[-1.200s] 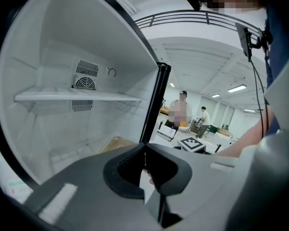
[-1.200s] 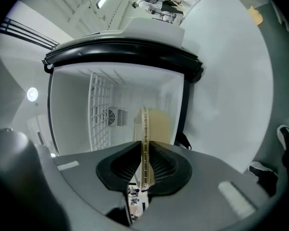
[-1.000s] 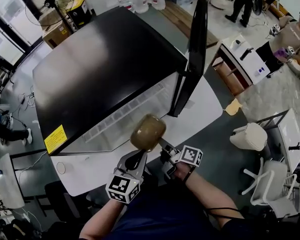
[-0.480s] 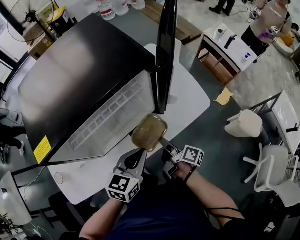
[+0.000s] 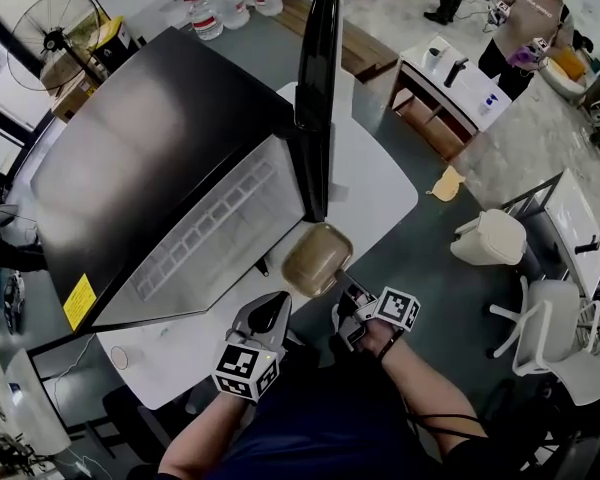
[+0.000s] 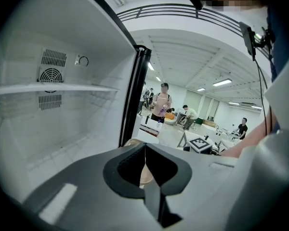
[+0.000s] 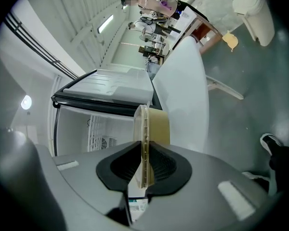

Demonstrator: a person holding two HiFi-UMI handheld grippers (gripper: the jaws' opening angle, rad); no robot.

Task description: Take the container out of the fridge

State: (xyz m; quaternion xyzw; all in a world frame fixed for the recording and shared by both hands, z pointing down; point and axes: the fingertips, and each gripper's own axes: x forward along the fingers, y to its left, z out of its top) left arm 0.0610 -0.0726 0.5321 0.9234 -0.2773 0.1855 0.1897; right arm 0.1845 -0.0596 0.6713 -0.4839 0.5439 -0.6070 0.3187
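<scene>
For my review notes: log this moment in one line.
stage: container out of fridge | right gripper: shut on container | left gripper: shut, empty | door: open

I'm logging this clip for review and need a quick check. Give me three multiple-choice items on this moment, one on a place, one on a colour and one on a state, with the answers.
1. Where is the container?
A) on a fridge shelf
B) in the air outside the fridge, by its open door
C) on the floor

2. What colour is the fridge's top?
A) red
B) black
C) yellow

3. How is the left gripper?
A) shut, empty
B) shut on the container
C) wide open

Answers:
1 B: the right gripper clamps the container's rim in front of the open door.
2 B: the head view shows a black top panel.
3 A: its jaws meet with nothing between them.
</scene>
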